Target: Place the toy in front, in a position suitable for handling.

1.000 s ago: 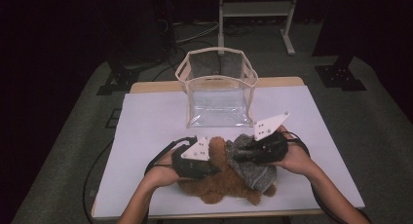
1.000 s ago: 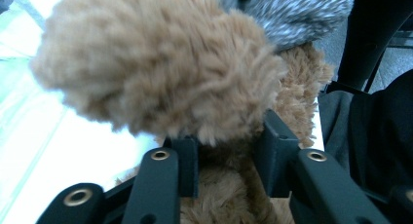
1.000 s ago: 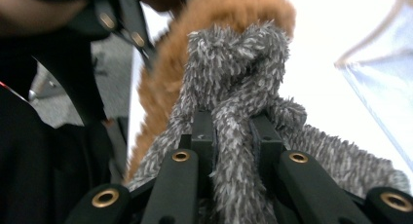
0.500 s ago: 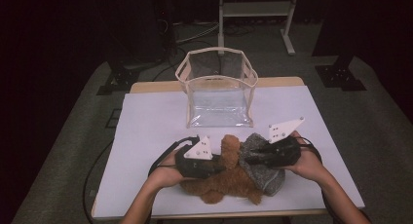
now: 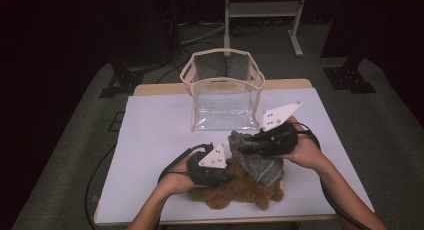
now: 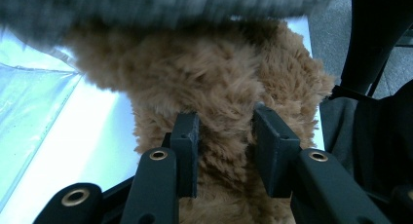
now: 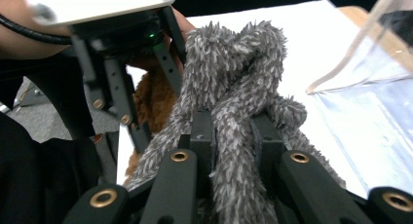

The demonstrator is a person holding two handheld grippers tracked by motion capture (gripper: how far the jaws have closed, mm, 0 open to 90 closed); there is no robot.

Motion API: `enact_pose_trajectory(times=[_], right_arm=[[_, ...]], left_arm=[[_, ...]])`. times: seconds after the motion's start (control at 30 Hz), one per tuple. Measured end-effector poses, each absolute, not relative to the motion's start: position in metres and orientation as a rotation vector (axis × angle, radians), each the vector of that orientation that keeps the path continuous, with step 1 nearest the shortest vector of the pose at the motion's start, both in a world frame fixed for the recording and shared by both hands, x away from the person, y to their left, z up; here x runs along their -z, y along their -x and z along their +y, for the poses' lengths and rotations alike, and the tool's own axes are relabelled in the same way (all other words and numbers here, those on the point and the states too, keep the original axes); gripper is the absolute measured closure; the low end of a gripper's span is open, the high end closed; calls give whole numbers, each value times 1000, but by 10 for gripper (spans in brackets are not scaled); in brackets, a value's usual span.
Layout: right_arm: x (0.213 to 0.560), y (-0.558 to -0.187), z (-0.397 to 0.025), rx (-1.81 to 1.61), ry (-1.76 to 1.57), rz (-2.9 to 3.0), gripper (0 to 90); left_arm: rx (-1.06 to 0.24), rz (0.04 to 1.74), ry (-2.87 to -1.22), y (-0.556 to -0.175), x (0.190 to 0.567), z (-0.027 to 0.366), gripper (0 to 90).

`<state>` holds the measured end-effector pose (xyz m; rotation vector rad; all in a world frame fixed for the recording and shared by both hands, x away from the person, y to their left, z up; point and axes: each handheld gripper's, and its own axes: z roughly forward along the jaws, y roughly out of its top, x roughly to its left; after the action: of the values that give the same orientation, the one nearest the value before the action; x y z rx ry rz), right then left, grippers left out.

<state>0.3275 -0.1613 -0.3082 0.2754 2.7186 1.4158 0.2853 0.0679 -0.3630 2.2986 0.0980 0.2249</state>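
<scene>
Here, two plush toys are being pulled apart at the near edge of the counter [image 5: 150, 140]; the grey plush [image 5: 260, 162] lies draped over the brown plush [image 5: 235, 192], with the clear bag [image 5: 222, 90] standing open just behind; the next move likely calls for lifting the grey one free and carrying it to the bag's mouth. The left tongs [image 6: 226, 143] are closed partway, pinching a fold of brown fur; the right tongs [image 7: 234, 136] are clamped narrowly on a strand of grey fur, raised slightly off the brown toy.
</scene>
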Motion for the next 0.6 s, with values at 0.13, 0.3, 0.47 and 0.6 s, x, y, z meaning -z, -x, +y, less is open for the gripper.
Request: enact_pose_trajectory(times=[0.13, 0.3, 0.47, 0.6], right_arm=[[321, -335, -153, -1357, -303, 2763, 755], [346, -343, -162, -1351, -391, 2828, 763], [351, -338, -172, -1358, -408, 2822, 766], [353, -337, -174, -1363, -416, 2823, 766]], left_arm=[[-208, 99, -2303, -286, 365, 69, 637], [-198, 94, -2311, -286, 366, 69, 595], [-211, 119, -2329, -287, 360, 81, 477], [-222, 137, -2315, -288, 356, 105, 441]])
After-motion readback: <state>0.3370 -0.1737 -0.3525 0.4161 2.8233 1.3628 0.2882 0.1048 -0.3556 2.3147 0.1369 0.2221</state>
